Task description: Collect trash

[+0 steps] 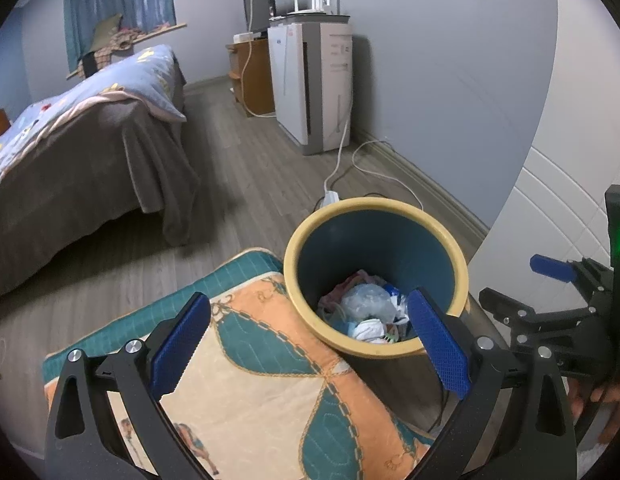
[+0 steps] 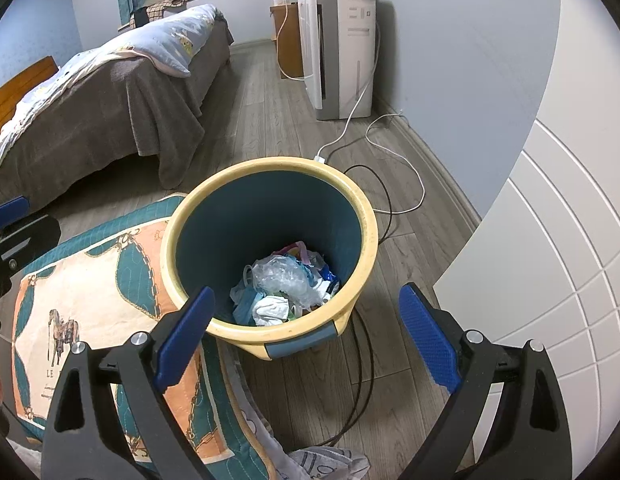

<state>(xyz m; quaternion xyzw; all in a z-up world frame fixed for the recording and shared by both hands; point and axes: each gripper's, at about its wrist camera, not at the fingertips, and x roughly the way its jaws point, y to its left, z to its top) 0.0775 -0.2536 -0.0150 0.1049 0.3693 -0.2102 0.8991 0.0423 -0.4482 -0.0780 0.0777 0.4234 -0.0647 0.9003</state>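
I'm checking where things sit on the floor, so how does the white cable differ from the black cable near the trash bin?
The white cable is pale and runs from the air purifier along the wall; the black cable is dark and passes under the trash bin. The white cable ends in a plug block behind the bin, while the black cable's ends are hidden. Both lie loose on the wood floor.

Both wrist views look forward and down, close above the bin [image 1: 376, 276] [image 2: 269, 256]. The left view sits left of it, over the mat [image 1: 245, 360]; the right view sits nearer. Both share bin, mat, bed [image 1: 85, 152] [image 2: 109, 92] and floor [image 1: 245, 152].
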